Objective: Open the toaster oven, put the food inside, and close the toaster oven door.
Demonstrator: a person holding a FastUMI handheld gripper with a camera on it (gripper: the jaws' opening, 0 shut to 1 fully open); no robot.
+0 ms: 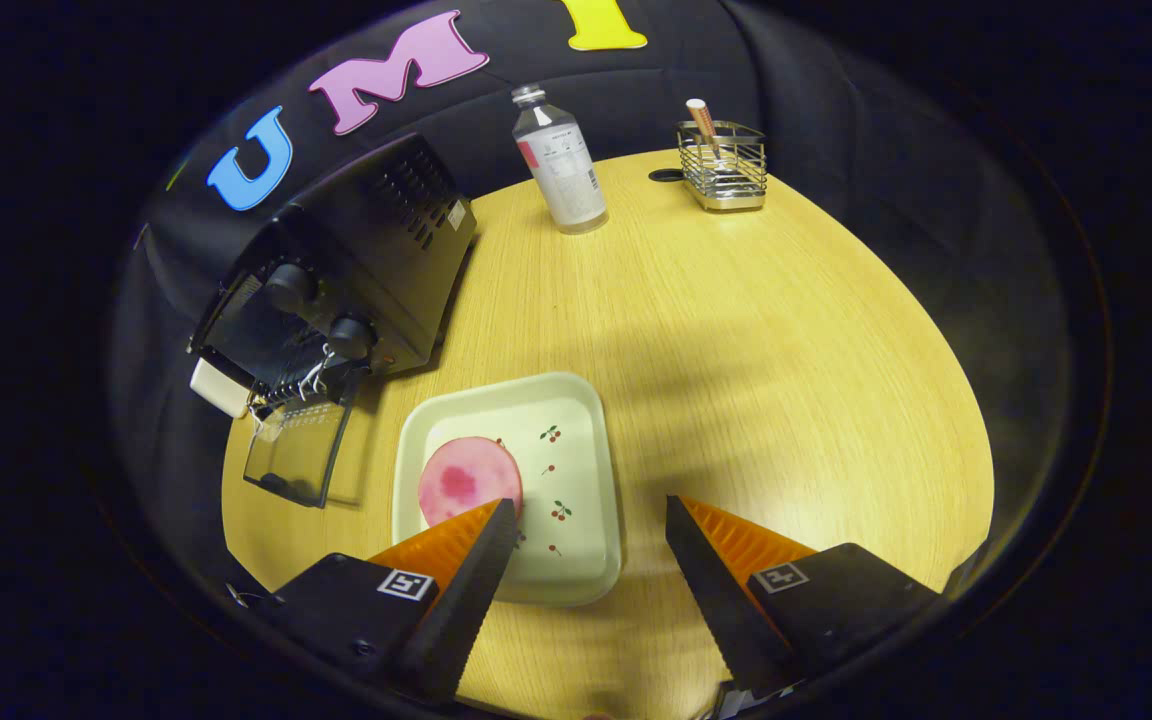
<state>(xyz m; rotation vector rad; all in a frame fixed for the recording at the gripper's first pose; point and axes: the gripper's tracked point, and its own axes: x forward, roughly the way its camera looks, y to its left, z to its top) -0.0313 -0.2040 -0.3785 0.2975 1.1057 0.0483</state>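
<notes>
Tool point(591, 520) spread above round pink food point(469, 478)

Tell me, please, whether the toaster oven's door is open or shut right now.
Open. The glass door of the toaster oven hangs folded down over the table, and the rack inside shows.

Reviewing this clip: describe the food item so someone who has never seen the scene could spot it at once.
On the wooden table, in front of the black toaster oven with its door down, lies a pale square tray. The food on it is a round pink slice, the tray's only item, just ahead of the open gripper.
</notes>
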